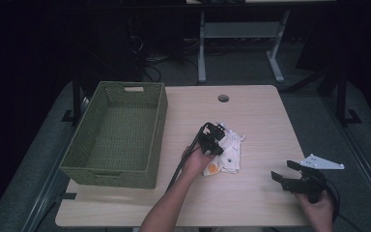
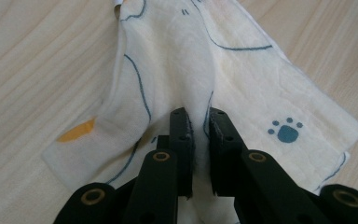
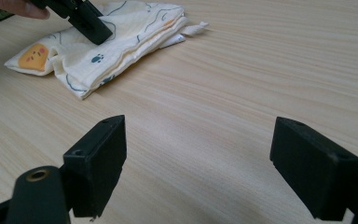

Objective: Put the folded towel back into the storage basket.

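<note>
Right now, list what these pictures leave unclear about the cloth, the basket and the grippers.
- Cloth: in the left gripper view its near edge is hidden behind the left gripper, whose jaws pinch a fold.
- Cloth print: too small to read in the high view.
- Basket: its near inner wall is hidden by its own rim in the high view.
- Right gripper: jaw tips cut off at the bottom edge of its own view.

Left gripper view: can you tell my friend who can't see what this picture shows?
The left gripper pinches a fold of a cream cloth between its two black fingers. The cloth has blue lines, a blue paw print and an orange patch, and it lies on a light wooden table.
</note>
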`<state>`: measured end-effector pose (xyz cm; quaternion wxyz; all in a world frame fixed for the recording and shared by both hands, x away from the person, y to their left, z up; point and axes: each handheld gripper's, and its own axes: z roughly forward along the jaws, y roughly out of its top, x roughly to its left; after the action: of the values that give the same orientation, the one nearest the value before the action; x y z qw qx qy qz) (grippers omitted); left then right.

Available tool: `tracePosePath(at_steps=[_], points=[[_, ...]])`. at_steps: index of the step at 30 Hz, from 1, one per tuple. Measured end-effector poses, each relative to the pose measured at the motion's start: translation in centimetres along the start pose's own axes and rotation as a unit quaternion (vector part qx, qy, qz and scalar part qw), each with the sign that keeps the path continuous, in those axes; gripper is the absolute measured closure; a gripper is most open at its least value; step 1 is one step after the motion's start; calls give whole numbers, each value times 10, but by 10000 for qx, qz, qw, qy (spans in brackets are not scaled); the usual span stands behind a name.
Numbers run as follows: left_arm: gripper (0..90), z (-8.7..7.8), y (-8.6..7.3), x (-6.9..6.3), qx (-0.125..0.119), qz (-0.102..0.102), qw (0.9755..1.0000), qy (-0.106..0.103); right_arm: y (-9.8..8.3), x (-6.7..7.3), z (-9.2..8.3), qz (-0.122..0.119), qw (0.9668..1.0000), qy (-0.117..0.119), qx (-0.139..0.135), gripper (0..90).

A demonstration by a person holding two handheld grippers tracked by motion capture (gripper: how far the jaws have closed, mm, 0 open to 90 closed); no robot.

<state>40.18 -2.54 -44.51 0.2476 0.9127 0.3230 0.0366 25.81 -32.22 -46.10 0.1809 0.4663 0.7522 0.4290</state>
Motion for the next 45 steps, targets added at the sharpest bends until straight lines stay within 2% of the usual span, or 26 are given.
tracePosePath(at_steps=[4,5,16,23,26,45], points=[[822,-2,-1,0,-35,-9,10000,-55,0,0,0,8,10000,1,-6,180],[823,-4,-1,0,-47,-19,9999,-143,0,-1,0,20,10000,12,-18,180],[826,-19,0,1,-171,16,9996,-226,0,-2,-1,17,10000,-8,-32,180],[826,-28,-1,2,-303,-76,9991,-295,0,-2,-1,23,10000,-28,-36,180],[826,-36,-1,3,-329,-18,9990,-309,0,-2,-1,17,10000,-24,-37,180],[826,-64,-2,0,-648,-60,9963,-566,1,-1,0,9,10000,-48,-9,180]])
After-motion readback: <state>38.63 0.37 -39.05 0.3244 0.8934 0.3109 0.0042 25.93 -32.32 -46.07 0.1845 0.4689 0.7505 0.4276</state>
